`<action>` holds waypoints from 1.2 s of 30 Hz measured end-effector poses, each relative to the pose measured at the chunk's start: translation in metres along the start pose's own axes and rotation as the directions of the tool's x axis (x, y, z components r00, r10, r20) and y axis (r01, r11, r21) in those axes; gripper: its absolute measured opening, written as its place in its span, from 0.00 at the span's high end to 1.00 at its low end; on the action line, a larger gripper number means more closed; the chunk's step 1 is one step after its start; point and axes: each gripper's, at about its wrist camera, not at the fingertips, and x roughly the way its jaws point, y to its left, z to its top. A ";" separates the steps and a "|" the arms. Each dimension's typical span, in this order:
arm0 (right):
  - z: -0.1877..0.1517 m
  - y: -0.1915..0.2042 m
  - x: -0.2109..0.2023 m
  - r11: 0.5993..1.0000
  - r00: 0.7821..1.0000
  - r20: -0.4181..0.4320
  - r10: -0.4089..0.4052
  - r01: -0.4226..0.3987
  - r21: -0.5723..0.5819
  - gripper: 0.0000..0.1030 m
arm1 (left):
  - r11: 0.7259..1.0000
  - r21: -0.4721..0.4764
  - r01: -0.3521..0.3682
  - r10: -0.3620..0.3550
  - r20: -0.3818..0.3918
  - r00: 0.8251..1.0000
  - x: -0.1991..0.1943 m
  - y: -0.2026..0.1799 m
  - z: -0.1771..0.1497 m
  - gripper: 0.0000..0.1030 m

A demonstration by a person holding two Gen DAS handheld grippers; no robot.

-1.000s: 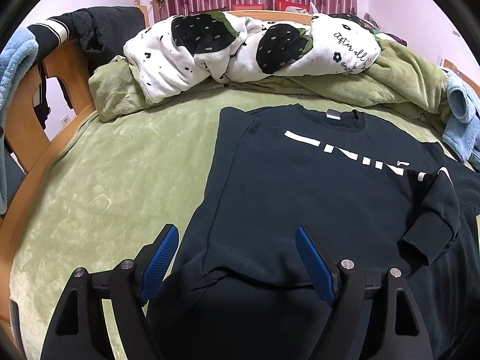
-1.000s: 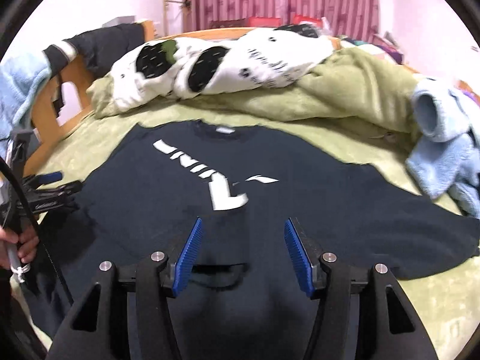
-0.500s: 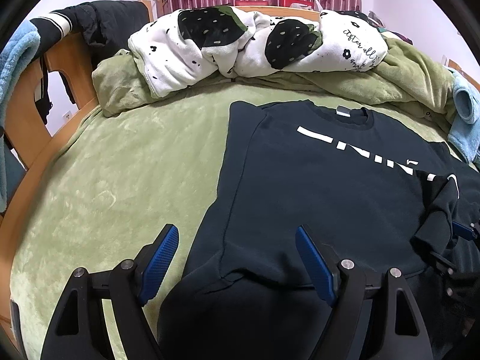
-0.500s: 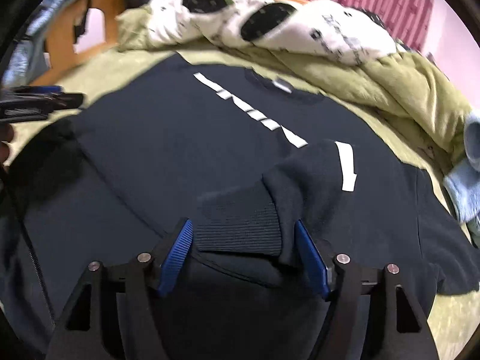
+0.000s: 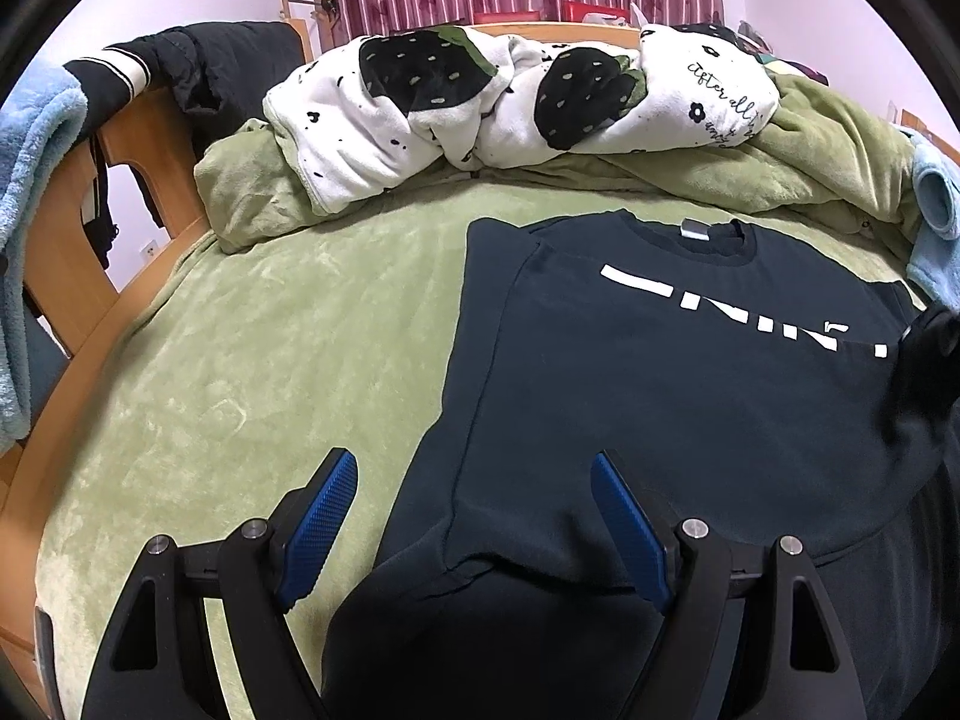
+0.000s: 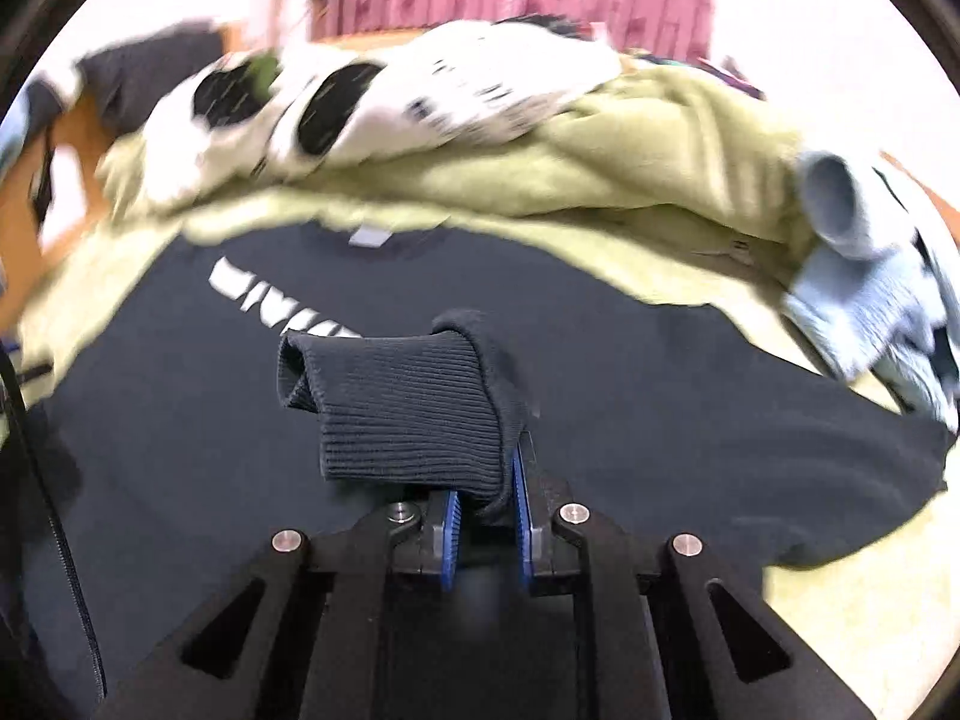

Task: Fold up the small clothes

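Sweatshirt (image 5: 690, 396): flat, frame centre.
Right gripper (image 6: 485, 516): jaws just closed, pinching cuff (image 6: 408, 408).
Left gripper (image 5: 474, 516): wide open, empty.
Advice: carry sleeve straight across chest.

The room was evenly, softly lit; the left view was sharp, the right smeared with motion blur, both bowed at the edges.

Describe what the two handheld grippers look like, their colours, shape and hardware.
Both match. The left gripper and right gripper have matte black frames with triangular cut-outs, two fingers each faced with blue, finely textured pads, and round silver bolt heads at the joints. A thin black cable runs down the left edge of the right wrist view. No hands or sleeves show.
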 end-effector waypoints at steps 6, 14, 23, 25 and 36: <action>0.005 -0.070 0.003 0.978 0.999 -0.037 0.025 -0.017 0.207 0.85 | 1.000 -0.011 -0.019 0.019 -0.002 1.000 0.004 0.000 -0.001 0.23; -0.019 -0.104 0.014 0.967 0.989 -0.147 0.000 0.037 0.253 0.76 | 1.000 -0.007 -0.027 0.027 0.000 1.000 0.008 -0.002 -0.002 0.23; 0.006 -0.070 0.008 0.981 0.998 0.044 0.046 -0.054 0.187 0.54 | 0.999 -0.010 -0.031 0.031 -0.006 0.999 0.012 -0.004 -0.003 0.23; 0.010 -0.059 0.017 0.986 0.999 0.048 0.012 -0.020 0.165 0.54 | 0.999 -0.005 -0.035 0.035 -0.011 0.999 0.015 -0.005 -0.003 0.23; -0.014 -0.076 0.055 0.979 0.971 -0.175 -0.165 0.183 0.091 0.59 | 0.999 -0.031 -0.030 0.030 -0.017 0.999 0.017 0.000 -0.004 0.23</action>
